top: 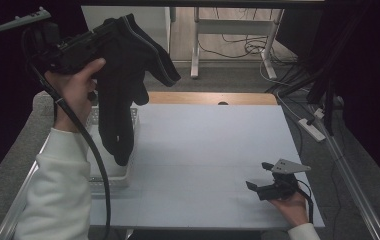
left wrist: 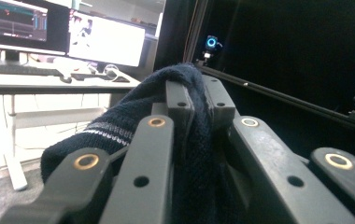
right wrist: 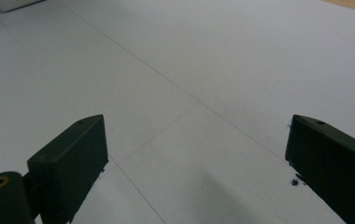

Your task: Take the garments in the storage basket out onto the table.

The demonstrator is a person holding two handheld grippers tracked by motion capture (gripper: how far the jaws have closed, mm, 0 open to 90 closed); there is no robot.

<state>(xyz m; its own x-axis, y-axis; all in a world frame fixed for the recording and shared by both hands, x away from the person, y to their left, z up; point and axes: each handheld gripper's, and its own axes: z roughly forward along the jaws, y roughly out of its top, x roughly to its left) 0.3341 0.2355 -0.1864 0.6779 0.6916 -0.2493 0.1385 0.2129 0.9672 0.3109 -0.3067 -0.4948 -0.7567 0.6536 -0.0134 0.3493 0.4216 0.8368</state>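
Note:
A dark navy sock with a grey stripe near its cuff hangs from my left gripper, which is raised high at the upper left and shut on the sock's upper part. The sock dangles down over a white basket. In the left gripper view the sock is bunched between the closed jaws, its striped cuff drooping to the left. My right gripper rests low on the pale table at the front right, open, with nothing between its jaws. The right gripper view shows its fingers spread wide over bare table.
The white basket sits at the table's left edge under the sock. A wooden strip borders the table's far side. Cables and a power strip lie on the floor to the right. Desk legs stand beyond the table.

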